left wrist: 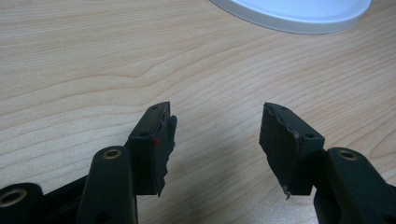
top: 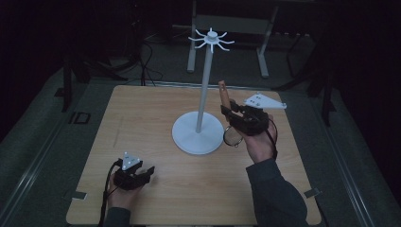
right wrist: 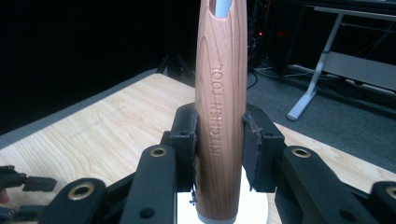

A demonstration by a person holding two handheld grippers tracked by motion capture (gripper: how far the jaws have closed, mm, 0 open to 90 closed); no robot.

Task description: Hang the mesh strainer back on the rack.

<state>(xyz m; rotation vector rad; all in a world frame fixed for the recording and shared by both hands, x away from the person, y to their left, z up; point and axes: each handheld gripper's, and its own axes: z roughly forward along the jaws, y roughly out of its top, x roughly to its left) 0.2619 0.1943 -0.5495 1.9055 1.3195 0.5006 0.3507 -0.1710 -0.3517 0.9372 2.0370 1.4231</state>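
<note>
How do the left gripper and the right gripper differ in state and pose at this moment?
The right gripper is shut on the wooden handle of a kitchen tool, while the left gripper has open jaws with nothing between them. The right gripper is raised beside the white stand; the left gripper sits low over the table. Both have black jaws.

High view looks down on table (top: 142, 118); both gripper views skim it closely.

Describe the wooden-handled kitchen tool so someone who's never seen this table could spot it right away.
Find the white stand with the tall pole in the middle of the wooden table. Just right of its round base, the right gripper is shut on the wooden handle, pointing up. It alone is brown wood, stamped KITCHEN TOOL, with a hanging hole at its tip.
</note>
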